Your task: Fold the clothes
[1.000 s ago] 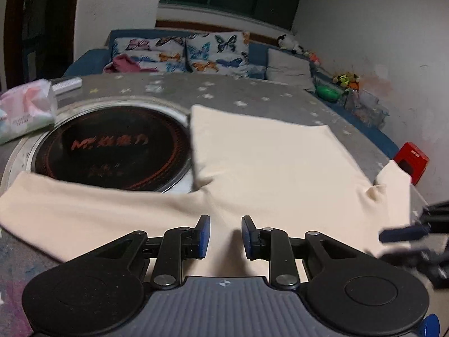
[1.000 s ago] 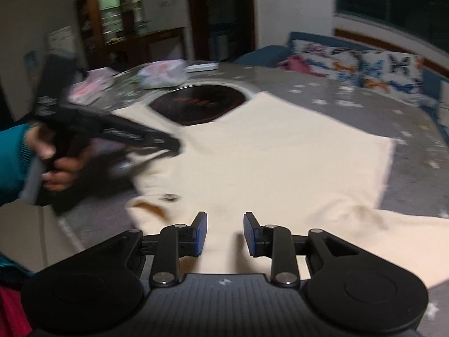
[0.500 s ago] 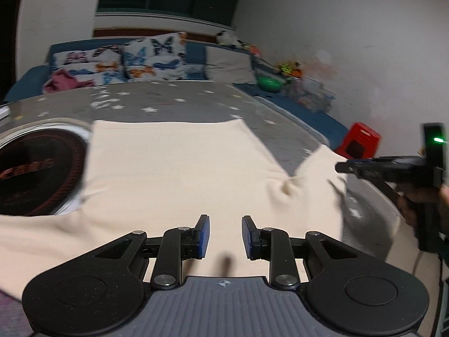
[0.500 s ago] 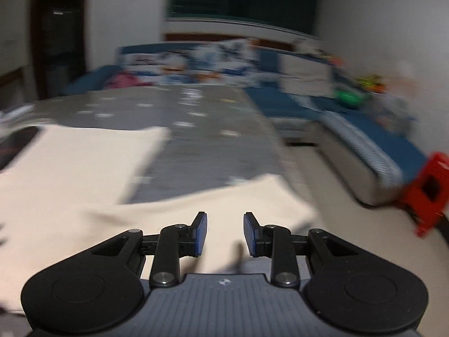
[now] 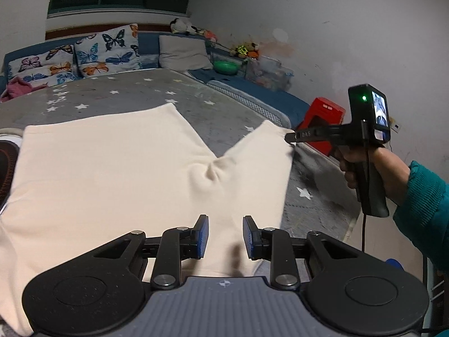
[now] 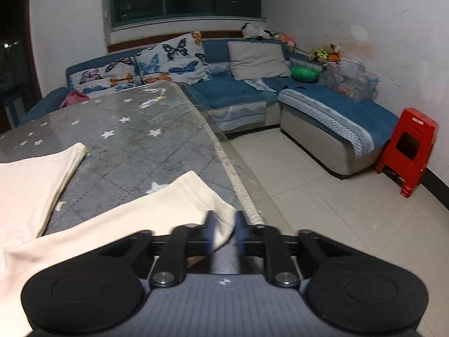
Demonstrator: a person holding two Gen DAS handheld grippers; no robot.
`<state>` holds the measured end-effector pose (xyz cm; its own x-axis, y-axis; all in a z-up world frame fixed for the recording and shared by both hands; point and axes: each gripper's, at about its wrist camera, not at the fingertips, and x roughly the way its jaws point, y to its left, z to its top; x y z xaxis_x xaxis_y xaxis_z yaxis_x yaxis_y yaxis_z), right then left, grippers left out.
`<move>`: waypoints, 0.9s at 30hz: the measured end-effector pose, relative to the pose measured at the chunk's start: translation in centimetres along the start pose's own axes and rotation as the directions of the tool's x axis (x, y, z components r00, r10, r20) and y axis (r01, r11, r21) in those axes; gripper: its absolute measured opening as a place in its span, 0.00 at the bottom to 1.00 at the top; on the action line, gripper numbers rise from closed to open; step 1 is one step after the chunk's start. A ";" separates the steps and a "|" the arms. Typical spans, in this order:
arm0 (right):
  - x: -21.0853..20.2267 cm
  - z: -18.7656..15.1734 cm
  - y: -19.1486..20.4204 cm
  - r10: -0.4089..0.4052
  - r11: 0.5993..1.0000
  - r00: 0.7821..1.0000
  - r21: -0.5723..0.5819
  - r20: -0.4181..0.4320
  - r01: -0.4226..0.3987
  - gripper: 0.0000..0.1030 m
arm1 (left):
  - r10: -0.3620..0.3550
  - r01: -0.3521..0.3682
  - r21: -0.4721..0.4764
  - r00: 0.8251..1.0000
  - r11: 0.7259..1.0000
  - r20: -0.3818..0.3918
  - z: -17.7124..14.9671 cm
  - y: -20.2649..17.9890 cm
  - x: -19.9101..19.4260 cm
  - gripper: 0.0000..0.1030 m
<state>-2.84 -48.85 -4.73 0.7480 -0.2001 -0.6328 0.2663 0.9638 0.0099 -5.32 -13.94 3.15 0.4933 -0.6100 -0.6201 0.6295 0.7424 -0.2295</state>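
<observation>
Cream garment (image 5: 118,168) lies flat on your star-print table (image 5: 134,98) — your left gripper (image 5: 223,237) hovers parted above it. Only your right wrist view shows the right gripper (image 6: 223,234) straddling the sleeve corner (image 6: 221,224) — grip unclear.

I count one cream garment (image 5: 118,174) spread on the one star-printed table (image 6: 146,140), and two grippers: the left gripper (image 5: 223,236) at the lower centre of its own view, the right gripper (image 6: 223,231) likewise. On the one blue sofa (image 6: 233,95) across the upper frame I see two butterfly cushions (image 6: 174,59) and one grey cushion (image 6: 256,59). There is one green bowl (image 6: 304,73) and one red stool (image 6: 407,147) at right.
</observation>
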 end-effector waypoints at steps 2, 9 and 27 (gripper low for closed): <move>-0.6 0.0 0.1 -0.019 1.000 1.000 -0.019 0.014 0.019 0.04 | -0.006 0.006 0.006 1.000 1.000 -0.005 -0.1 -0.2 0.2 0.28; -4.4 -0.5 -0.3 -0.149 0.985 0.986 -0.071 0.079 0.154 0.04 | -0.040 0.041 0.022 0.999 0.999 -0.035 -0.8 -0.4 1.3 0.28; -8.0 0.1 5.4 0.163 0.966 0.985 -0.214 0.053 -0.148 0.15 | -0.008 0.008 -0.002 1.000 1.000 0.018 -0.8 1.3 -2.0 0.33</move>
<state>-7.35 -42.07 0.50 0.8128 -0.0495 -0.5805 0.0163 0.9979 -0.0623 -5.95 -11.59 3.49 0.4989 -0.6206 -0.6050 0.6319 0.7382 -0.2361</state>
